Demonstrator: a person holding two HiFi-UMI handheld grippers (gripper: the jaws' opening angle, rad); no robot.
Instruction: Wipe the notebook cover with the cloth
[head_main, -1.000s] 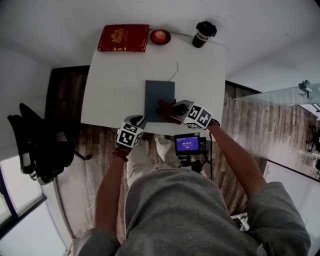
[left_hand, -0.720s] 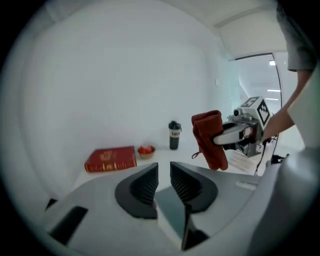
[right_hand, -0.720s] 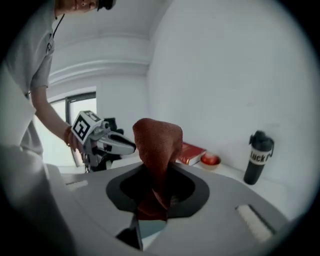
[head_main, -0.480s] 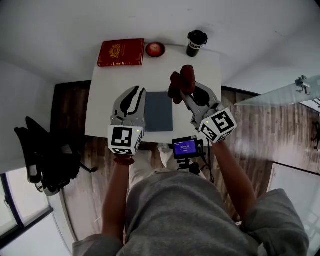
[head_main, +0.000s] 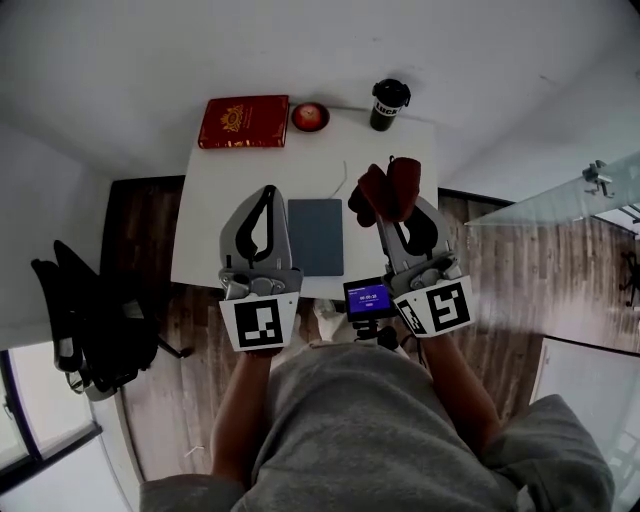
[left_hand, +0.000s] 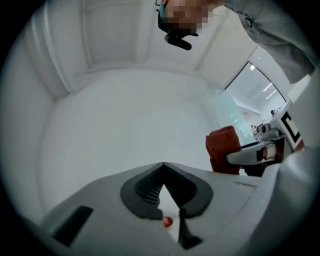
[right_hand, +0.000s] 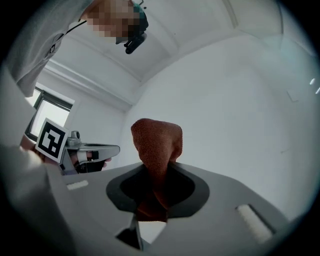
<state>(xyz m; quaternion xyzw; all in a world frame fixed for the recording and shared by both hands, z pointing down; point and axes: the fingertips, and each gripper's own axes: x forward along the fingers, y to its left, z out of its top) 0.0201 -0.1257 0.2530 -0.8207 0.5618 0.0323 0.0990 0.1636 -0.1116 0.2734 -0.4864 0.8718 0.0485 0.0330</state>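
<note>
Dark slate-blue notebook (head_main: 315, 236), closed, with a plain matte cover, flat on the white table (head_main: 215, 235) close to its near edge, long side running away from the person. Rust-red cloth (head_main: 385, 190), fuzzy in texture and bunched into a folded lump, off the notebook and up in the air to its right. Pinched between the pads of the right gripper (head_main: 392, 212), free end standing up past the tips. Left gripper (head_main: 268, 192) raised on the notebook's other side, jaws just closed, tips pressed together on nothing. Along the table's far edge: red book (head_main: 243, 121), small red round dish (head_main: 310, 116), black cup (head_main: 389, 103). Below the near edge, a small lit screen (head_main: 369, 297) on a stand. Black chair (head_main: 90, 310) off to the left.
</note>
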